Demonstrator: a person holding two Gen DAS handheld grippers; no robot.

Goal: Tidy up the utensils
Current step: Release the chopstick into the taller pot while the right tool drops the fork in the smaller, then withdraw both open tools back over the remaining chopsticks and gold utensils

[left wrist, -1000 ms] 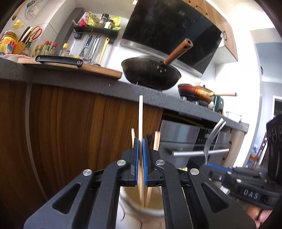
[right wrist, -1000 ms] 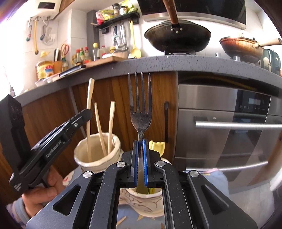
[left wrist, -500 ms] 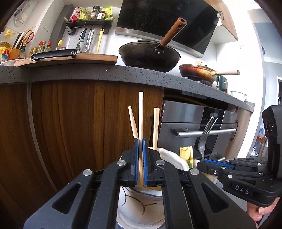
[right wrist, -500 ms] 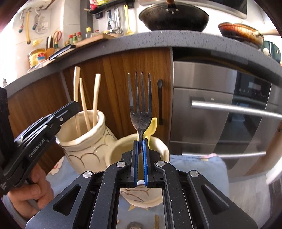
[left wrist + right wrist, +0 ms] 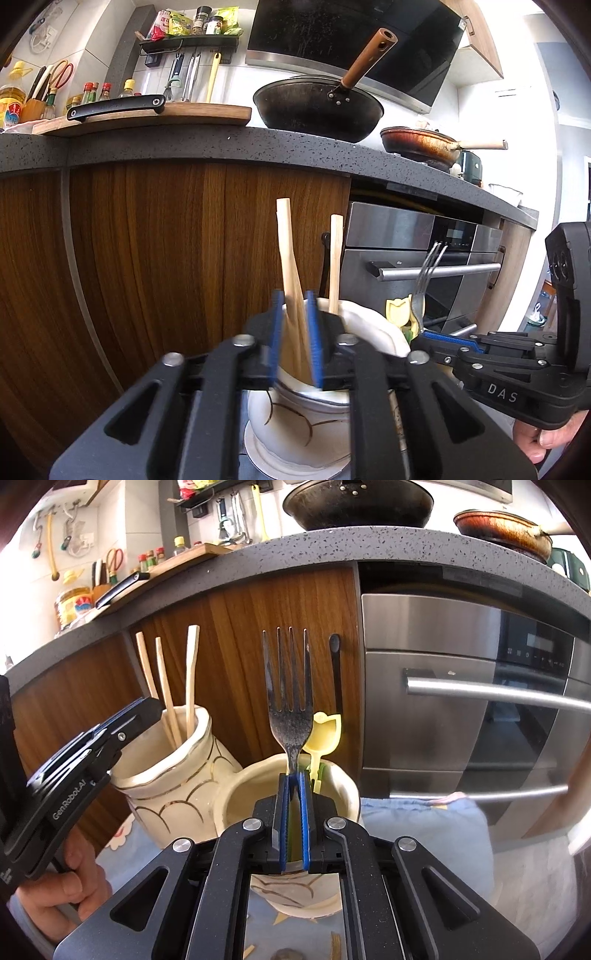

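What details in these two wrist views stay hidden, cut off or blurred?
- Left wrist view: chopsticks' lower ends, hidden inside the white jar; the left gripper is motion-blurred.
- Right wrist view: fork handle, hidden by the right gripper.
- Right wrist view: second jar's base, behind the gripper body.

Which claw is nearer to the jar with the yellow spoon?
Right. The right claw is directly over that jar, around the fork. The left claw is over the neighbouring chopstick vase.

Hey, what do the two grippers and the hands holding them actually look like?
Both are matte black plastic linkages with silver rivets and blue ribbed pads. The left gripper carries white "GenRobot.AI" lettering on its side; the right gripper reads "DAS". Each has a boxy black rear housing. The left hand and the right hand are bare; no cables show.
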